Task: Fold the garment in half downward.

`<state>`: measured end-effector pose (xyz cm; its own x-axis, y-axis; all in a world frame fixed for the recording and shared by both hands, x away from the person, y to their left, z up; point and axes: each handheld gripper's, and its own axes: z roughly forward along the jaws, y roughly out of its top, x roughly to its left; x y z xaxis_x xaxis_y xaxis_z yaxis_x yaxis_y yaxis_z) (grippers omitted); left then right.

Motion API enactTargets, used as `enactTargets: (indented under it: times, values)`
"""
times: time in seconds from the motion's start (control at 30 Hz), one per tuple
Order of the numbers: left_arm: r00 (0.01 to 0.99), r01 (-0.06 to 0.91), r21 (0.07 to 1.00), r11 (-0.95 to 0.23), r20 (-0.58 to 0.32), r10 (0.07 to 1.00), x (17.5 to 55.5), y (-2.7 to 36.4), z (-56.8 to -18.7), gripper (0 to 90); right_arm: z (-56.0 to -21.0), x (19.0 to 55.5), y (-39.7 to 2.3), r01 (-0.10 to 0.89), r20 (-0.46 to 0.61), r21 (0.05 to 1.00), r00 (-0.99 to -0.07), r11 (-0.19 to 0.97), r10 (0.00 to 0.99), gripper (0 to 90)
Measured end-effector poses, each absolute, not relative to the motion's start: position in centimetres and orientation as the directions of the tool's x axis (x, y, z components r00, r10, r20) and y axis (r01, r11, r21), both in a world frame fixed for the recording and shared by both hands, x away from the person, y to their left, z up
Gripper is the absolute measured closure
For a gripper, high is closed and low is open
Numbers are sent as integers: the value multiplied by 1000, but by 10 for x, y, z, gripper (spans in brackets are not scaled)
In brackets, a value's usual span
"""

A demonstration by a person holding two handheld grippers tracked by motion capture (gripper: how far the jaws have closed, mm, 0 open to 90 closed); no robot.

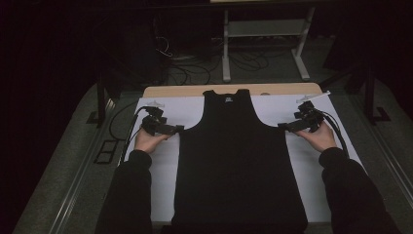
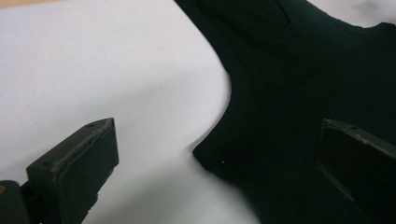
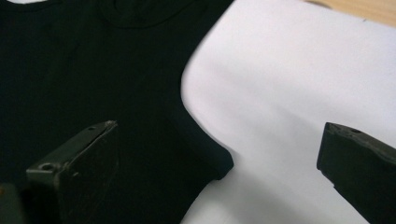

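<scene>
Black tank top (image 1: pixel 238 156) flat on white sheet (image 1: pixel 311 180), underarm corners between wide-open left gripper (image 1: pixel 179 128) and right gripper (image 1: pixel 282 126); risk of pinching sheet too.

The high view is dim and murky, its surroundings falling into near black; only the white sheet (image 1: pixel 311 161) on the worktop catches light. The black vest (image 1: pixel 238 161) shows almost no surface detail. Both gripper views are brighter, with soft shadows beside the vest's edge (image 2: pixel 210 140) and slight blur on the near jaws.
</scene>
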<state>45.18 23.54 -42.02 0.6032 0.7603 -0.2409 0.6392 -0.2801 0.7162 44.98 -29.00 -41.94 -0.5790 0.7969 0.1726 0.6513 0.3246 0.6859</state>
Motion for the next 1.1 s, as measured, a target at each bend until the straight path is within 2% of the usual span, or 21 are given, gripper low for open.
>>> enactTargets:
  times: [0.33, 0.67, 0.8, 0.87, 0.9, 1.1]
  values:
    - [611, 663, 680, -314, -249, 752, 454, 232, -430, 0, -433, 449, -291, 666, 194, 671, -581, 324, 791, 23]
    - [606, 678, 661, -322, -254, 754, 454, 227, -434, 151, -442, 447, -293, 671, 213, 663, -594, 332, 776, 145]
    - [616, 674, 659, -333, -253, 746, 454, 225, -435, 207, -442, 446, -293, 672, 220, 666, -593, 325, 774, 218]
    - [619, 673, 657, -339, -251, 744, 454, 224, -435, 268, -442, 446, -292, 671, 216, 665, -594, 329, 775, 295]
    - [619, 673, 657, -340, -247, 746, 454, 224, -435, 268, -442, 446, -292, 671, 216, 665, -594, 329, 775, 295]
    - [601, 692, 650, -315, -276, 750, 454, 223, -437, 346, -444, 447, -292, 681, 220, 659, -580, 318, 785, 458]
